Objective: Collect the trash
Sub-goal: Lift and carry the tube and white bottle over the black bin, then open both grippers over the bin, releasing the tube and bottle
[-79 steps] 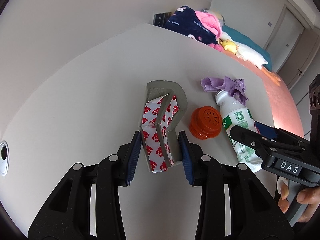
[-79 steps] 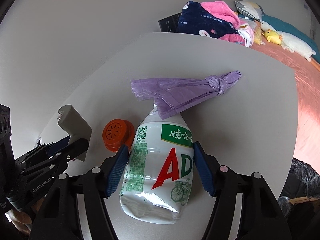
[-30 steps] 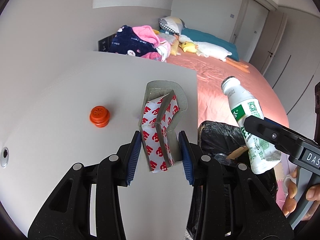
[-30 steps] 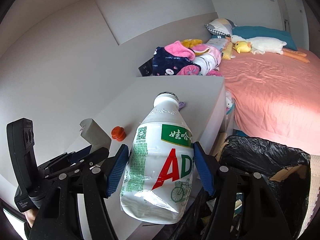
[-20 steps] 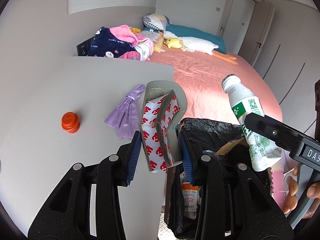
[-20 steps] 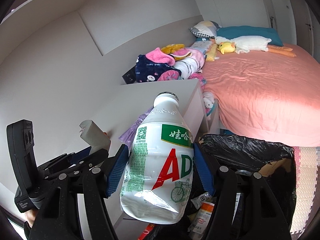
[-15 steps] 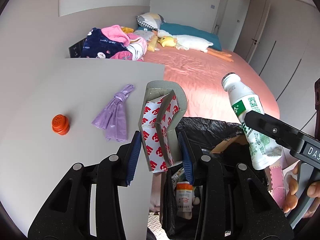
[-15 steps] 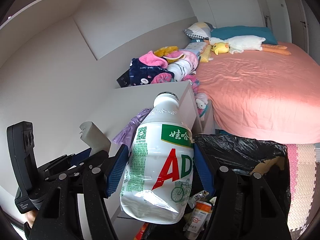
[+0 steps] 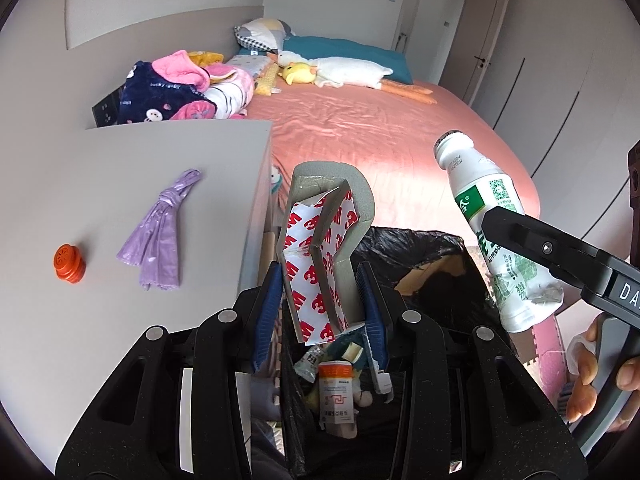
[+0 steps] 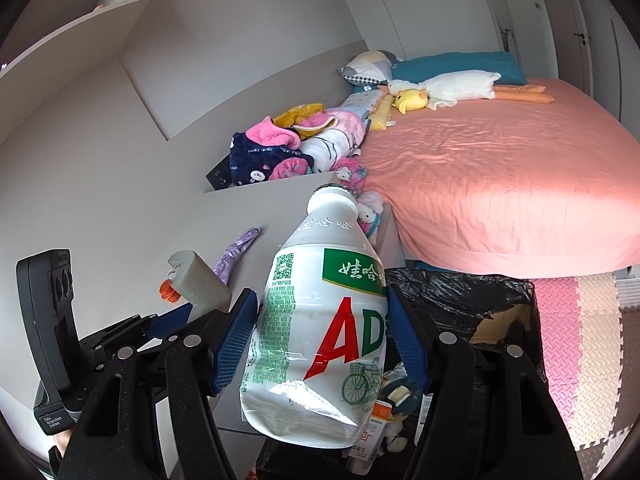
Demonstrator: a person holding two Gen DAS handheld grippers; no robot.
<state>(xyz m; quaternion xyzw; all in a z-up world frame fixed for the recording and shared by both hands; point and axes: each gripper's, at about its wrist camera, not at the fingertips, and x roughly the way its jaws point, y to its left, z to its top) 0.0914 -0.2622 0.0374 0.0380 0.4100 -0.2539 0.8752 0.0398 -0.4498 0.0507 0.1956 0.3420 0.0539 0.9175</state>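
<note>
Bedroom, grey worktop (image 9: 120,344) | left tool (image 9: 320,304) clamps foam scrap (image 9: 326,248), right tool (image 10: 316,344) bottle (image 10: 320,320), above bin (image 9: 420,240) | purple bag (image 9: 160,232), orange cap (image 9: 69,263) centre-left uncollected

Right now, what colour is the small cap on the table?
The cap is orange; the left wrist view shows it best, beside the purple bag.

Between my left pads I held a folded grey foam strip (image 9: 326,248) with red-printed white backing upright above the black-lined trash bin (image 9: 420,248), while my right pads gripped a dented, capless white drink bottle (image 10: 320,320), and a purple bag (image 9: 160,236) and orange cap (image 9: 69,263) lay on the white tabletop (image 9: 80,184).
</note>
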